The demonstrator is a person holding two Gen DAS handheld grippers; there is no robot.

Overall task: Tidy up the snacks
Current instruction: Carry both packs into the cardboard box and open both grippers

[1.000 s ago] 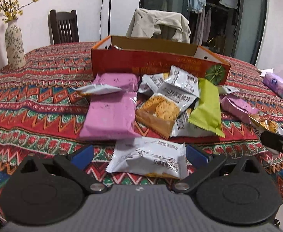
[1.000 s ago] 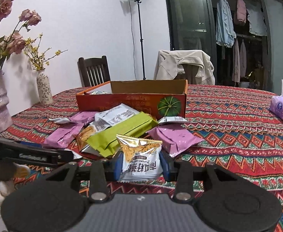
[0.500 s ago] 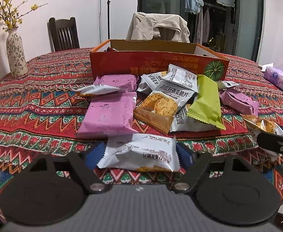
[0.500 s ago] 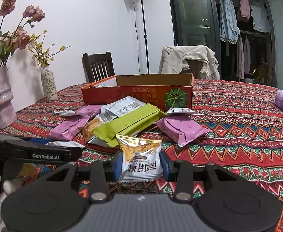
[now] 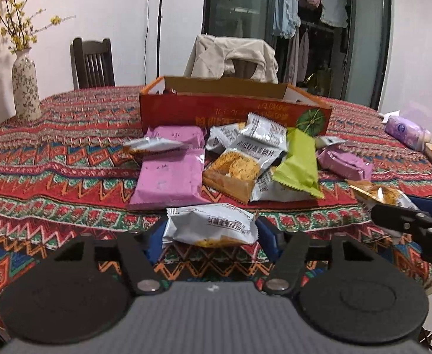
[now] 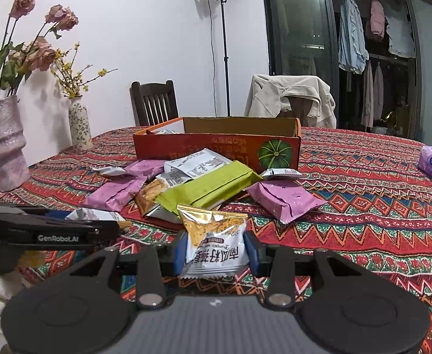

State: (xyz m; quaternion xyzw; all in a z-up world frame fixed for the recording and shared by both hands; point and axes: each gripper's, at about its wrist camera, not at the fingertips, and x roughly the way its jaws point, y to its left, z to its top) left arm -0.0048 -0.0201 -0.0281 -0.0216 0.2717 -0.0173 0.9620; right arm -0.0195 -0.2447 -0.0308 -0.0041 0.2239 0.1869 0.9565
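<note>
1. Left gripper (image 5: 210,231) clamps a white snack packet (image 5: 211,227) crosswise, lifted, short of the orange box (image 5: 233,112).
2. Right gripper (image 6: 216,253) pinches a gold-topped packet (image 6: 214,244) upright (box straight ahead, beyond the pile).

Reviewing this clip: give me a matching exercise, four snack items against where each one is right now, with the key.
Items:
1. white packet
2. gold-topped packet
3. green packet
4. orange box

Places:
A. lying on the snack pile
B. held in the left claw
C. behind the pile, open at the top
D. held in the right claw

Pairs: 1-B, 2-D, 3-A, 4-C
</note>
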